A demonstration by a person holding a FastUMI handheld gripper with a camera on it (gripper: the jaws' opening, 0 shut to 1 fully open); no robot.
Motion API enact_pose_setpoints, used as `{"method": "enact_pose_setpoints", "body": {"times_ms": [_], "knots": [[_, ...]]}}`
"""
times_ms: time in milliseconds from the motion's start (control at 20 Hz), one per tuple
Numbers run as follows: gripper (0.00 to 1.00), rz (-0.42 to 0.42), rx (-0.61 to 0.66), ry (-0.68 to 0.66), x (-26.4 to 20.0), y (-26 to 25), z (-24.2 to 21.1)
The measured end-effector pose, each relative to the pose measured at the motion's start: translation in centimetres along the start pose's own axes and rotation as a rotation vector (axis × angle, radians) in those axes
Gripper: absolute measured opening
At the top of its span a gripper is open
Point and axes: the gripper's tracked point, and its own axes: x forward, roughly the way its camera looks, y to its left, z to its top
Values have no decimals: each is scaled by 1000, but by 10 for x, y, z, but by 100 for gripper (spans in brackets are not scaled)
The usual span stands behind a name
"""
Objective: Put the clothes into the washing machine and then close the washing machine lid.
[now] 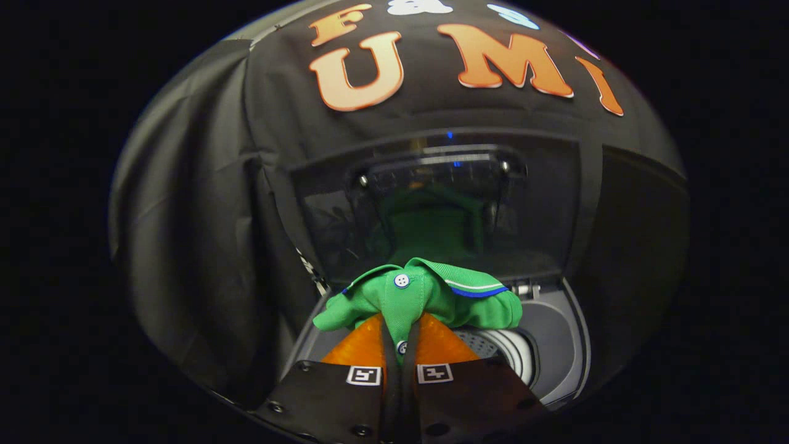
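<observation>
Right now the hand-held gripper (400,336) is clenched on a green shirt (425,296), both fingers pressing a fold of the cloth between them. Bunched over the fingertips, the shirt runs its long axis from 9 o'clock to 3 o'clock, with a white button (402,280) facing the camera and a white-and-blue striped collar edge (478,288) pointing toward 3 o'clock. It hangs above the open top of the washing machine (555,320), whose perforated drum (502,348) shows at 4 o'clock of the fingers. At 12 o'clock beyond the shirt, the machine's dark glass lid (431,203) stands raised, reflecting green.
</observation>
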Motion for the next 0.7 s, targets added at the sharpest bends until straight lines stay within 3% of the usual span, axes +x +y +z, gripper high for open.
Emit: {"method": "enact_pose_setpoints", "body": {"times_ms": [250, 450, 600, 700], "knots": [[8, -79, 58, 256, 29, -24, -81], [8, -114, 93, 351, 33, -21, -103], [8, -132, 161, 527, 20, -20, -136], [8, -154, 186, 531, 15, -20, -137]]}}
